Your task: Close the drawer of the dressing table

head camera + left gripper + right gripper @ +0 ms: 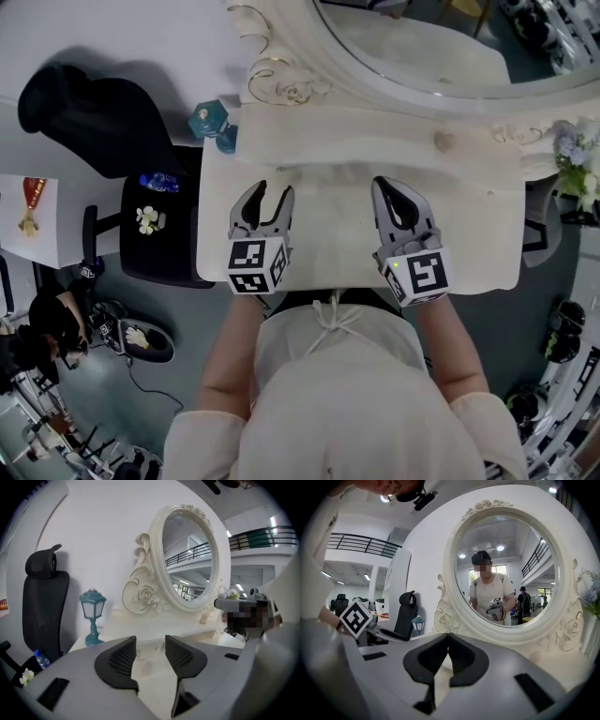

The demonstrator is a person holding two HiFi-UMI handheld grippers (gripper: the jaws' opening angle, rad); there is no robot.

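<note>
While both claws hover above the pale worktop [469,220] of the dressing table, I read their states from their own cameras. My left claw [150,641] stands spread, its two dark ribbed pads [122,658] clearly apart, and only the bare white surface shows in the gap. My right claw [448,637] is pressed together, its tips meeting in one line with nothing pinched between them.

From the head view, the two claws sit side by side over the front half of the worktop, left and right of the middle, both pointing toward the oval mirror [422,47] in its carved white frame. The person's body stands close against the front edge. The drawer lies somewhere below that edge, and I cannot make out its face from any view.

A teal lantern-shaped lamp [208,119] stands at the worktop's back left corner, near the frame's scrollwork. Left of the dressing table is a black chair [94,112], with a small bottle [157,181] near its seat. Pale flowers [574,150] show at the right end of the worktop.
</note>
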